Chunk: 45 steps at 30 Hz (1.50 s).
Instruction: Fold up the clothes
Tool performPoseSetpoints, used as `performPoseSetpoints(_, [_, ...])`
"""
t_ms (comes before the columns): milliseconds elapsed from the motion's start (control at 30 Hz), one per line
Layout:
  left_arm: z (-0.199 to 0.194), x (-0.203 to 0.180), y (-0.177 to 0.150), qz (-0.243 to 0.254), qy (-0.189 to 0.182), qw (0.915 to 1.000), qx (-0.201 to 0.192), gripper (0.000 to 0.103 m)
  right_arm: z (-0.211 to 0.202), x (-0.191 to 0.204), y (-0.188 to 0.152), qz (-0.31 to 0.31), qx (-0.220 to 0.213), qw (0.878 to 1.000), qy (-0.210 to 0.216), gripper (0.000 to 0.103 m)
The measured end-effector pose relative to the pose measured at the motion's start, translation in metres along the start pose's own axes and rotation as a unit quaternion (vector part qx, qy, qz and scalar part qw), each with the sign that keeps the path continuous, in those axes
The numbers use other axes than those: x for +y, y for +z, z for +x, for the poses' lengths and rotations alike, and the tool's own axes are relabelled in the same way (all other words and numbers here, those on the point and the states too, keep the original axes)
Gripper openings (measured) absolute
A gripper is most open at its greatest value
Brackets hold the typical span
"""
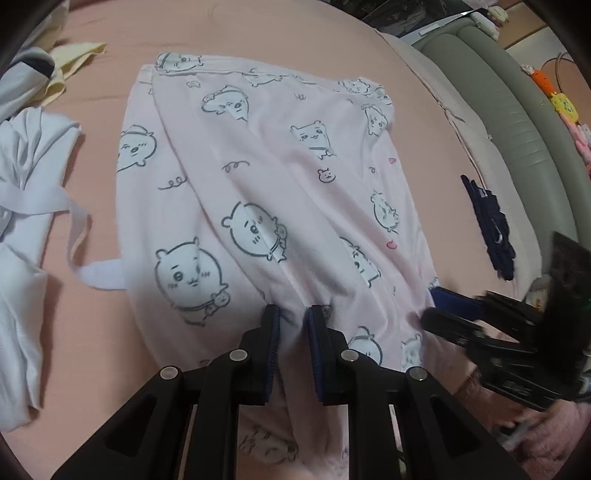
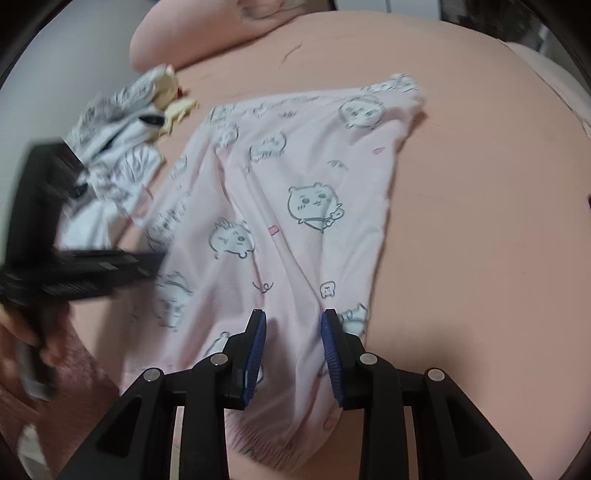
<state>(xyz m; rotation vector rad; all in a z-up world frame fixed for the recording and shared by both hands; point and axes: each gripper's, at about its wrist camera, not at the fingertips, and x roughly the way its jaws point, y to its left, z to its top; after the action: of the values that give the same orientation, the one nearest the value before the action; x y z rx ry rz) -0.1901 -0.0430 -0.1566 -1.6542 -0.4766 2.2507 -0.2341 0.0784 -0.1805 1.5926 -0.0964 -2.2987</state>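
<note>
A pale pink garment [image 1: 266,173] printed with cartoon animal faces lies spread on the pink bed sheet [image 1: 110,369]. My left gripper [image 1: 293,314] stands at its near edge, shut on a bunch of the fabric, and creases fan out from the pads. My right gripper [image 2: 293,317] grips the same garment [image 2: 295,184] further right, its blue pads closed on a thicker fold. From the left wrist view the right gripper [image 1: 439,308] sits at the garment's right edge. The left gripper [image 2: 155,258] appears blurred in the right wrist view. A ribbed hem hangs below both grippers.
A heap of white clothes [image 1: 22,221] with a loose strap [image 1: 99,273] lies to the left, near a yellow cloth [image 1: 74,55]. A dark blue item [image 1: 491,221] rests by the grey-green padded bed edge [image 1: 517,129]. A pillow [image 2: 207,33] sits at the far end.
</note>
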Motion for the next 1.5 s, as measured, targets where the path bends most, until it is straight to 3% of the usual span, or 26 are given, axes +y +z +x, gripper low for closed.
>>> performPoseSetpoints(67, [-0.008,-0.002,-0.001,-0.008,0.001,0.9997,-0.021,0.003,-0.007,-0.005,-0.005,-0.002,0.003,1.000,-0.019,0.030])
performPoseSetpoints(200, [-0.036,-0.009,-0.002,-0.008,0.029,0.9971,-0.070,0.002,-0.022,-0.018,-0.015,0.003,0.007,1.000,-0.027,0.030])
performPoseSetpoints(333, [-0.071,0.007,-0.020,-0.024,0.071,0.9943,-0.076,0.002,-0.039,-0.038,-0.021,0.015,0.005,0.999,-0.035,0.030])
performPoseSetpoints(400, [-0.057,0.022,-0.025,-0.039,0.112,0.9914,-0.055,0.002,-0.047,-0.050,-0.025,0.020,0.009,0.999,-0.042,0.030])
performPoseSetpoints(467, [-0.028,0.042,-0.029,-0.051,0.110,0.9926,0.002,0.003,-0.052,-0.067,-0.036,0.019,0.030,0.998,-0.057,0.030])
performPoseSetpoints(500, [-0.024,0.044,-0.029,-0.052,0.110,0.9925,0.012,0.003,-0.048,-0.071,-0.039,0.010,0.036,0.997,-0.060,0.031])
performPoseSetpoints(600, [-0.052,0.030,-0.027,-0.042,0.132,0.9902,-0.017,0.003,-0.046,-0.070,-0.041,-0.034,0.027,0.997,-0.059,0.033])
performPoseSetpoints(633, [-0.064,0.023,-0.028,-0.036,0.105,0.9932,-0.037,0.003,-0.049,-0.068,-0.041,-0.040,0.024,0.997,-0.057,0.033])
performPoseSetpoints(733, [-0.063,0.000,-0.028,0.001,0.044,0.9983,-0.040,0.003,-0.051,-0.062,-0.038,-0.039,0.021,0.998,-0.046,0.033])
performPoseSetpoints(767, [-0.055,-0.010,-0.027,0.021,0.044,0.9981,-0.037,0.003,-0.052,-0.060,-0.037,-0.038,0.019,0.998,-0.042,0.033])
performPoseSetpoints(933, [-0.001,-0.030,-0.043,0.098,0.119,0.9874,0.036,0.003,-0.056,-0.052,-0.036,-0.043,0.020,0.998,-0.031,0.033])
performPoseSetpoints(1000, [-0.003,-0.028,-0.049,0.098,0.140,0.9835,0.059,0.004,-0.055,-0.053,-0.048,-0.069,0.039,0.996,-0.045,0.033])
performPoseSetpoints(1100, [-0.011,-0.025,-0.060,0.108,0.158,0.9770,0.093,0.004,-0.057,-0.055,-0.064,-0.107,0.066,0.991,-0.052,0.043])
performPoseSetpoints(1167, [-0.020,-0.029,-0.057,0.110,0.145,0.9804,0.076,0.004,-0.068,-0.059,-0.063,-0.118,0.070,0.990,-0.026,0.043])
performPoseSetpoints(1233, [-0.025,-0.039,-0.045,0.114,0.110,0.9868,0.035,0.004,-0.080,-0.063,-0.051,-0.098,0.057,0.993,-0.017,0.043])
performPoseSetpoints(1300, [-0.018,-0.047,-0.033,0.125,0.098,0.9872,0.005,0.004,-0.091,-0.064,-0.039,-0.070,0.007,0.997,-0.013,0.043])
performPoseSetpoints(1367, [0.002,-0.048,-0.026,0.128,0.121,0.9841,0.025,0.006,-0.087,-0.062,-0.032,-0.047,-0.018,0.999,-0.016,0.043])
performPoseSetpoints(1433, [0.017,-0.043,-0.033,0.133,0.141,0.9794,0.056,0.007,-0.065,-0.058,-0.037,-0.049,0.014,0.998,-0.045,0.043])
performPoseSetpoints(1500, [0.011,-0.035,-0.039,0.124,0.131,0.9810,0.071,0.007,-0.052,-0.059,-0.055,-0.075,0.042,0.993,-0.076,0.043])
